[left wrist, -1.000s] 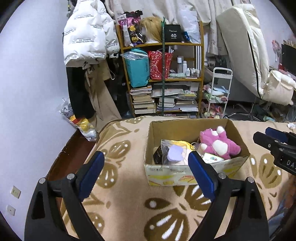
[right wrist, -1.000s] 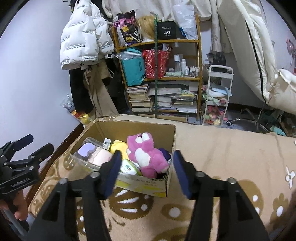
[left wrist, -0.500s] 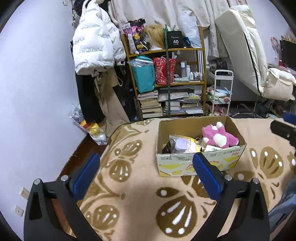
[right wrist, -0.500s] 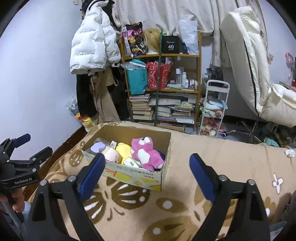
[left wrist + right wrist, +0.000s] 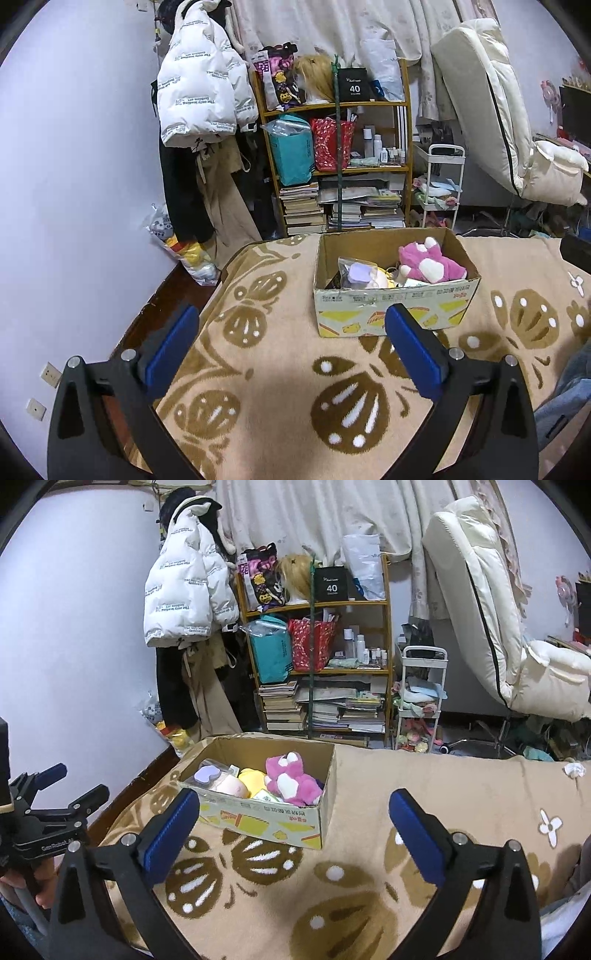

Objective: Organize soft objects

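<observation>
A cardboard box (image 5: 395,310) (image 5: 266,819) stands on a tan blanket with brown leaf prints. It holds a pink plush toy (image 5: 428,264) (image 5: 290,779), a yellow plush (image 5: 253,777), a pale pink plush (image 5: 231,786) and a bagged purple item (image 5: 360,273) (image 5: 205,773). My left gripper (image 5: 290,345) is open and empty, held back from the box's near wall. My right gripper (image 5: 293,825) is open and empty, near the box's right side. The left gripper also shows at the left edge of the right wrist view (image 5: 51,801).
The blanket (image 5: 280,373) (image 5: 461,794) covers a bed whose left edge (image 5: 147,317) drops to a dark wooden floor. Behind stand a cluttered wooden shelf (image 5: 340,162), a hanging white puffer jacket (image 5: 201,99), a white trolley (image 5: 441,184) and a cream chair (image 5: 509,129).
Both grippers have pulled back and up from the box, so it looks smaller and farther. The right gripper's jaws have opened wider. The pink plush stays in the box.
</observation>
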Action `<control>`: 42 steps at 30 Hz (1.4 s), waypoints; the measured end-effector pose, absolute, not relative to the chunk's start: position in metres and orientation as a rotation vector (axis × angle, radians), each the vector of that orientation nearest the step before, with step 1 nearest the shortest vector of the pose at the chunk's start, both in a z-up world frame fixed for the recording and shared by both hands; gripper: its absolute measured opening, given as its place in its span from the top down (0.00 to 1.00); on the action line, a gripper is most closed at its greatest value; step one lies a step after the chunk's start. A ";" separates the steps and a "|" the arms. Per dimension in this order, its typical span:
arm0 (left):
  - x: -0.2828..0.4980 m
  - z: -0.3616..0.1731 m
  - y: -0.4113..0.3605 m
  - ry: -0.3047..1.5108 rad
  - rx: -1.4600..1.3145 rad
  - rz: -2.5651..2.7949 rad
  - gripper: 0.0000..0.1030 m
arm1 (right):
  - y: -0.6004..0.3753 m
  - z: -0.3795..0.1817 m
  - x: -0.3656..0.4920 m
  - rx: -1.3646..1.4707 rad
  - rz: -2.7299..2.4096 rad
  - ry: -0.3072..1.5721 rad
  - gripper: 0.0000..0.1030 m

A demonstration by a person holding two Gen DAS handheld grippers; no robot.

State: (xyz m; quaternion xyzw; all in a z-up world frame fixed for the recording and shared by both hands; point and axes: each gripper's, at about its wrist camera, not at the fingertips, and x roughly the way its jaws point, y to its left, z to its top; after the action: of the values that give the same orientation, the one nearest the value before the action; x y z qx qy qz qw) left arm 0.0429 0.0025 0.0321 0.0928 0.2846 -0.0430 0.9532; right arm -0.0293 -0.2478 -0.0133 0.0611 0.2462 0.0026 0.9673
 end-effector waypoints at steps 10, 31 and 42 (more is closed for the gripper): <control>0.029 0.032 0.016 0.558 0.183 -0.041 0.03 | -0.245 -0.019 -0.039 0.124 0.013 0.454 0.00; 0.045 0.012 0.027 0.579 0.150 -0.021 0.03 | -0.237 -0.042 -0.019 0.074 0.005 0.499 0.00; 0.042 0.013 0.021 0.567 0.196 -0.031 0.03 | -0.239 -0.042 -0.020 0.070 0.001 0.491 0.00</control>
State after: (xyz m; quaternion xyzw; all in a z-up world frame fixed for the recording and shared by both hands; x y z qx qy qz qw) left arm 0.0420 0.0212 0.0126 0.0967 0.2791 -0.0152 0.9553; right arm -0.0196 -0.2387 -0.0425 0.0347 0.2429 0.0005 0.9694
